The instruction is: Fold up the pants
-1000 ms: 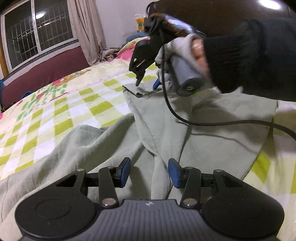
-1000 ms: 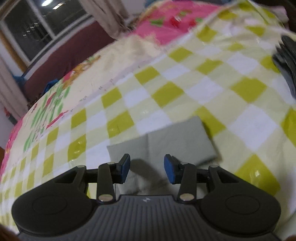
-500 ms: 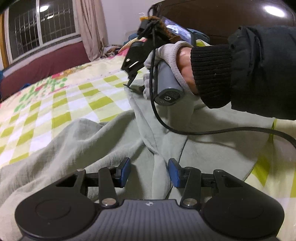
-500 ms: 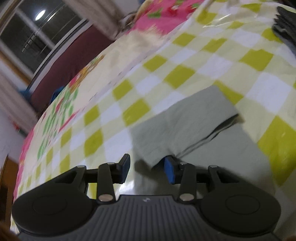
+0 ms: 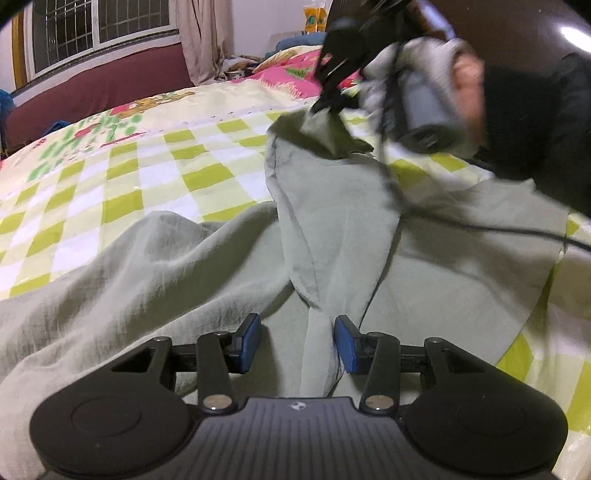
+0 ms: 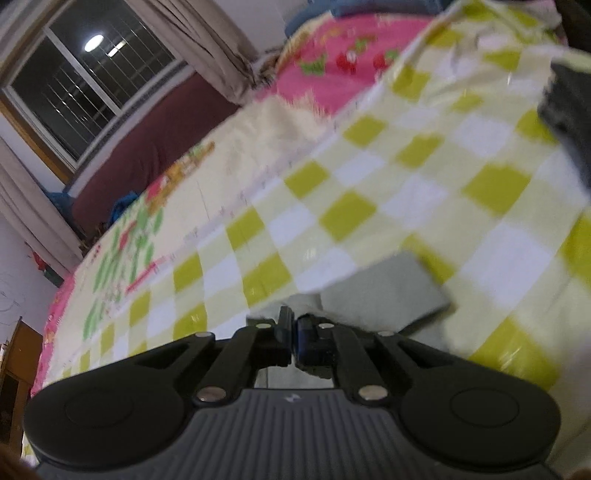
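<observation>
Clamped together, the right claw (image 6: pixel 294 341) is seen in the right wrist view with its blue pads pressed on a corner of the pale grey-green cotton pants (image 5: pixel 229 266). In the left wrist view the same right claw (image 5: pixel 327 105) is seen from outside, with the pinched corner lifted off the bed and a dark fold of the cloth hung beneath it. A raised ridge of fabric is drawn from that corner down toward the left claw (image 5: pixel 297 343).

The left claw is held apart, its jaws closing slightly, with a narrow fold of the pants between the blue pads (image 5: pixel 249 341); whether the pads press on the fold cannot be told. The rest of the pants is spread and wrinkled across the near part of the bed, below and on both sides of the left claw.

The pants are laid on a yellow-green and white checked bedsheet (image 5: pixel 122 184), which is bordered farther off by a pink flowered quilt (image 6: pixel 332 70). The right claw is carried by a hand in a light grey glove (image 5: pixel 436 74) with a black knitted sleeve (image 5: pixel 535 122), and a thin black cable (image 5: pixel 517 230) is trailed from it across the pants at the right. A dark grey folded cloth (image 6: pixel 569 110) is seen blurred at the right edge of the right wrist view. A dark red wall panel (image 5: pixel 92 92), a barred window (image 5: pixel 99 29) and a beige curtain (image 5: pixel 203 37) are seen behind the bed.
</observation>
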`<action>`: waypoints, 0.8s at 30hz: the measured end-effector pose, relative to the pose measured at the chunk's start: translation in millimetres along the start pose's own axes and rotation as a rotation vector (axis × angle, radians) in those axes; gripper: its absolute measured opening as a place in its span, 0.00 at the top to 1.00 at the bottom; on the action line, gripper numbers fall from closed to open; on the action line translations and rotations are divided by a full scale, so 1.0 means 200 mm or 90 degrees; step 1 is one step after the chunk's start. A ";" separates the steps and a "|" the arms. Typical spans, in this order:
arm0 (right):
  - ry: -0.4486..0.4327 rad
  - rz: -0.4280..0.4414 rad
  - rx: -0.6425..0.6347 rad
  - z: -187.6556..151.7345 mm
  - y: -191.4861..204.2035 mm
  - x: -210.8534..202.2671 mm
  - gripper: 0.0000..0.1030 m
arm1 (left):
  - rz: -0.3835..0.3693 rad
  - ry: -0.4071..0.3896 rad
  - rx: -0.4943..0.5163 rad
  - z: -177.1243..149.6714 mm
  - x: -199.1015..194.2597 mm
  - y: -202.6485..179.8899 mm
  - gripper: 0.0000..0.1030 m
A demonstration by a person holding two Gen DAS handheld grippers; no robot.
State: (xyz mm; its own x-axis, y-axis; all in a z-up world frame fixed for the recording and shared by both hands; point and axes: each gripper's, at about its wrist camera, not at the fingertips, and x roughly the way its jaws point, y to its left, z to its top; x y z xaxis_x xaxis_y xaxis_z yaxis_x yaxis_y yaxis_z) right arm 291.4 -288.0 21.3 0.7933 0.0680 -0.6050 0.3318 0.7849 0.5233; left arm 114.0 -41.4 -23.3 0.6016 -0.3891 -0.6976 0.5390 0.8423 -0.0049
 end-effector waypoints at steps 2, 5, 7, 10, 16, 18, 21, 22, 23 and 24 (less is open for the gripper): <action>-0.018 0.004 -0.006 0.06 -0.03 -0.09 0.97 | 0.007 0.002 0.013 0.01 0.00 -0.03 0.47; -0.046 0.011 -0.008 0.16 -0.10 -0.24 0.97 | 0.017 0.006 0.031 0.04 0.00 -0.07 0.52; -0.058 0.014 -0.004 0.20 -0.16 -0.33 0.97 | 0.023 0.009 0.039 0.05 0.00 -0.10 0.55; -0.073 0.015 -0.004 0.25 -0.26 -0.46 0.97 | 0.022 0.012 0.049 0.07 -0.01 -0.14 0.64; -0.101 0.016 0.023 0.31 -0.48 -0.68 0.97 | 0.035 0.013 0.083 0.11 -0.05 -0.23 0.73; -0.104 0.013 0.029 0.34 -0.54 -0.73 0.97 | 0.037 0.005 0.099 0.13 -0.08 -0.26 0.74; -0.104 0.015 0.031 0.37 -0.64 -0.81 0.97 | 0.041 -0.013 0.122 0.17 -0.14 -0.30 0.75; -0.107 0.020 0.028 0.37 -0.66 -0.86 0.97 | 0.040 -0.020 0.128 0.17 -0.17 -0.31 0.75; -0.110 0.025 0.024 0.37 -0.69 -0.90 0.97 | 0.038 -0.025 0.133 0.18 -0.19 -0.32 0.75; -0.111 0.029 0.020 0.36 -0.72 -0.95 0.97 | 0.036 -0.030 0.138 0.18 -0.21 -0.33 0.75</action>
State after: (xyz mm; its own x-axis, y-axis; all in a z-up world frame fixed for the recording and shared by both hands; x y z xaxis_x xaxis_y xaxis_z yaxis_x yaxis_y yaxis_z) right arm 130.6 -459.1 104.1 0.8832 -0.0066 -0.4689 0.3074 0.7633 0.5682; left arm 74.0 -93.2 31.7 0.6585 -0.3646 -0.6583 0.6144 0.7656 0.1905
